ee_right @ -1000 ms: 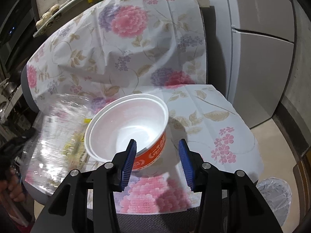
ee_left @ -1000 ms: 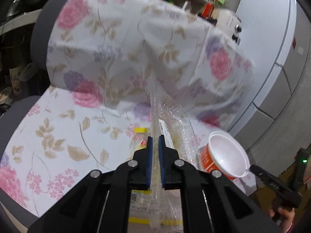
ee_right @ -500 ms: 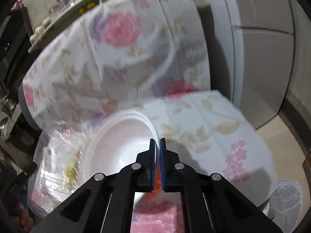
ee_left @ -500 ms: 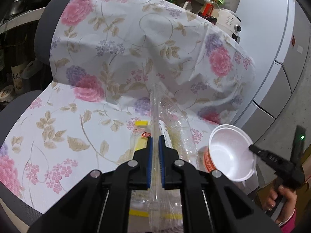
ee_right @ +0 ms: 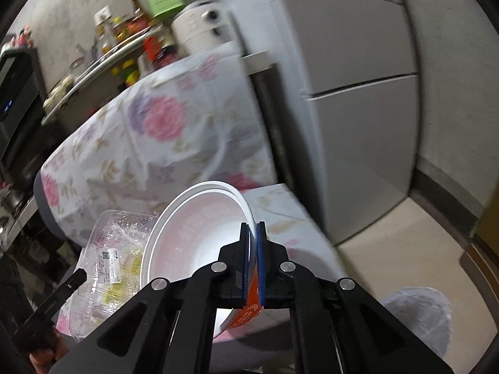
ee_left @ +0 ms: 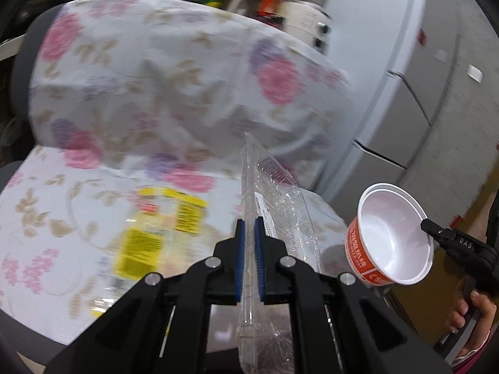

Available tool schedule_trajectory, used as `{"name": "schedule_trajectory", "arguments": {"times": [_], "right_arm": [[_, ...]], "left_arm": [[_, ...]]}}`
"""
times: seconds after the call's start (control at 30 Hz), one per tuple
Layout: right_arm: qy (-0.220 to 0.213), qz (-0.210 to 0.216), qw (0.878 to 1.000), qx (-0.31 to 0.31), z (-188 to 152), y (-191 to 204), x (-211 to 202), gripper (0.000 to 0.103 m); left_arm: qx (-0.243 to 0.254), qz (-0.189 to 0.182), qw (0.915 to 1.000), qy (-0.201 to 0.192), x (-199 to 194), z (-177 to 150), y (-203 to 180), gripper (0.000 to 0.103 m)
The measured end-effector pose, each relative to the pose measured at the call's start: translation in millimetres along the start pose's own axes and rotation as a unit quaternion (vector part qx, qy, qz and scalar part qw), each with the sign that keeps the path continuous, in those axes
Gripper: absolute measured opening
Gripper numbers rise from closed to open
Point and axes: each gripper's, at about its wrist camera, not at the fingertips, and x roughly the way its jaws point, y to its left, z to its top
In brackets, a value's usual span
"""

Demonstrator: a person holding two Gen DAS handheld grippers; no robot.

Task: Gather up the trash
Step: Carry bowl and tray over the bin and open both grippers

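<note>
My left gripper [ee_left: 249, 230] is shut on the edge of a clear plastic clamshell container [ee_left: 277, 205] with yellow labels, held above the chair seat. The container also shows in the right wrist view [ee_right: 115, 249]. My right gripper [ee_right: 253, 233] is shut on the rim of a white and orange instant-noodle bowl [ee_right: 199, 237], lifted off the seat and tilted. In the left wrist view the bowl [ee_left: 389, 237] hangs at the right, past the seat edge, with the right gripper [ee_left: 436, 233] pinching its rim.
A chair draped in a floral cloth [ee_left: 162, 93] fills the middle. A grey fridge [ee_right: 352, 93] stands to the right. A shelf with bottles [ee_right: 118, 43] is behind. A translucent bag-lined bin [ee_right: 421, 318] sits on the floor at lower right.
My right gripper closed on the bowl's rim and lifted it off the seat to the right. My left gripper kept its hold on the clear container and raised it slightly.
</note>
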Motion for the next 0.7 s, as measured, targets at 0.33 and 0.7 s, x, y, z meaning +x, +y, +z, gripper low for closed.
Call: {"name": "schedule_trajectory", "arguments": {"times": [0.33,0.7], "right_arm": [[-0.031,-0.108,0.992,0.064,-25.9,-118.1,-83.6,0.005],[-0.003,-0.204,0.964,0.169,-97.0,-241.8,-110.3,0.006]], "left_arm": [[0.082,-0.107,0.9903,0.034,35.4,-49.3,-122.7,0.004],[0.134,-0.167,0.9727,0.090,70.6,-90.9,-208.6,0.004]]}}
